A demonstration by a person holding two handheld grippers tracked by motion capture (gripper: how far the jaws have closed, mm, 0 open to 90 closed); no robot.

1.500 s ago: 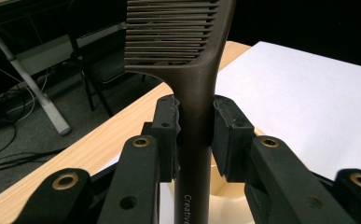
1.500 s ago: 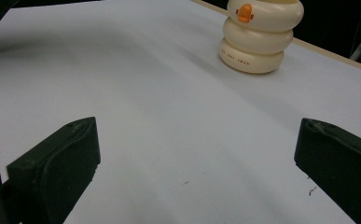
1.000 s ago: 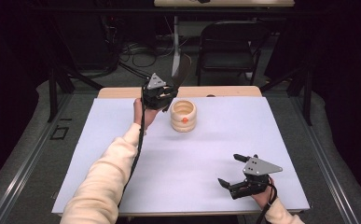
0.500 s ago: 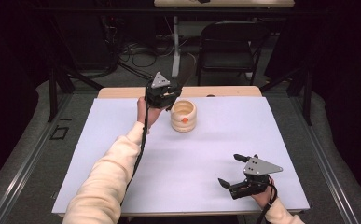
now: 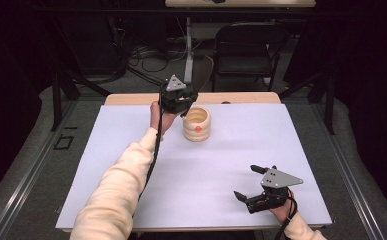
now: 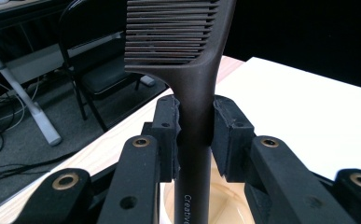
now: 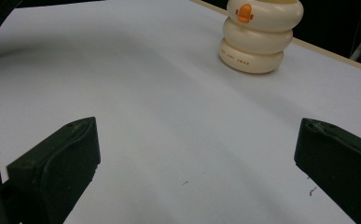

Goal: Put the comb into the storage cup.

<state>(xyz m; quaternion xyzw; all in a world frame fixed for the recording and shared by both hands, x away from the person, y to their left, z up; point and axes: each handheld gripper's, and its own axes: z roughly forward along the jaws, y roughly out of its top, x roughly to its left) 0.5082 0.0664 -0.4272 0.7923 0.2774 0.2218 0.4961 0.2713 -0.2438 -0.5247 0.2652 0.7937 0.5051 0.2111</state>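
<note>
- Change over the last second: the left gripper [image 5: 180,101] has shifted a little from the cup's left flank toward the cream cup [image 5: 197,124] — it now hangs just over the cup's near-left rim. The right gripper [image 5: 257,186] has not moved.
- Reading: the comb [image 6: 194,84] looks to be on its way into the cup; I judge the insertion step as begun, not finished — the comb is not released.
- Left jaws: clamped on the comb's dark handle, one pad on each side, just below the teeth.
- Comb axis: long axis runs upright along the jaws; toothed end points up and away from the gripper, handle end points down toward the cup's cream interior seen under the jaws.
- Right jaws: standing wide apart, nothing between them, resting low on the white table cover [image 5: 131,150] at the near right, well apart from the cup.
</note>
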